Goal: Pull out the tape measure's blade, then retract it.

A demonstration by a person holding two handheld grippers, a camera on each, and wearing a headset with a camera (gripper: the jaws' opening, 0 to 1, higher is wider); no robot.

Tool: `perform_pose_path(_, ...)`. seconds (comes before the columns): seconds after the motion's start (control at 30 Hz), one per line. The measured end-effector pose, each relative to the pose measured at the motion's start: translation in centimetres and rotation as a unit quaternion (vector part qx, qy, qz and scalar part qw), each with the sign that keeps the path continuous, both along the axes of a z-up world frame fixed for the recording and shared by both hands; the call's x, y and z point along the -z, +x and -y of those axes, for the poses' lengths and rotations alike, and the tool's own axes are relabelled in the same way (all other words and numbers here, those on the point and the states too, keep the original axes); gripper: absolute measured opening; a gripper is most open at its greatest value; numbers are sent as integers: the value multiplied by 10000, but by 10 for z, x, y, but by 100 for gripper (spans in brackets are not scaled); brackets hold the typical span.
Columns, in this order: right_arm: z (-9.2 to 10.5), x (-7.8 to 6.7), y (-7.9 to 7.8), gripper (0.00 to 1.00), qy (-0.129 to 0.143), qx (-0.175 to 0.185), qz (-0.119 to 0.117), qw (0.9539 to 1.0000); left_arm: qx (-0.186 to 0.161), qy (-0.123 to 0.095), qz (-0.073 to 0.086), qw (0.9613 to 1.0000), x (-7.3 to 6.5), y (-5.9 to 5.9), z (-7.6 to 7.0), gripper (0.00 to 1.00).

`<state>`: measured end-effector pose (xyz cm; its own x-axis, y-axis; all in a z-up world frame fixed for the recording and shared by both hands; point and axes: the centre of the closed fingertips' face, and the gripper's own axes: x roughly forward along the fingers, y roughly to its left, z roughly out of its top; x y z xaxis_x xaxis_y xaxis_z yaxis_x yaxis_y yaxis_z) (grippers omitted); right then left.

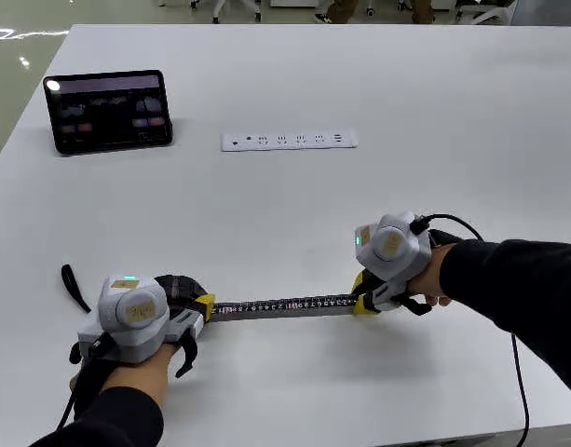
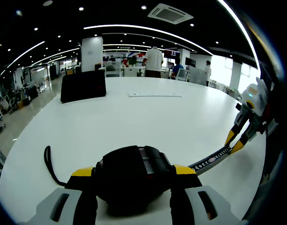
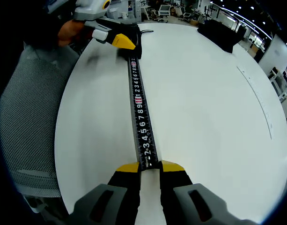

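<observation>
Two tools sit near the surface's front edge: the left tool squeezes the black tape measure, the right tool pinches its pulled-out blade.

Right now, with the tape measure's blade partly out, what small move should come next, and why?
Probably draw the right hand-held gripper a little farther from the black tape measure case. Its jaws pinch the tip of the dark numbered metal blade, only a short length lies out on the white table, and the left hand-held gripper clamps the case steady.
</observation>
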<state>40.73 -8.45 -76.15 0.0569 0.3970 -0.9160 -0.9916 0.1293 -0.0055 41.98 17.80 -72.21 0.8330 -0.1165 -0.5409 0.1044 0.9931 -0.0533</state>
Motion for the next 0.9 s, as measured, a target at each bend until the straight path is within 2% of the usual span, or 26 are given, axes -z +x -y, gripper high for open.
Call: perform_pose_path(0.9, -14, -1, 1, 11, 90, 0, 32, 10000, -1, -53, -41, 10000, 1, 2, 0, 59)
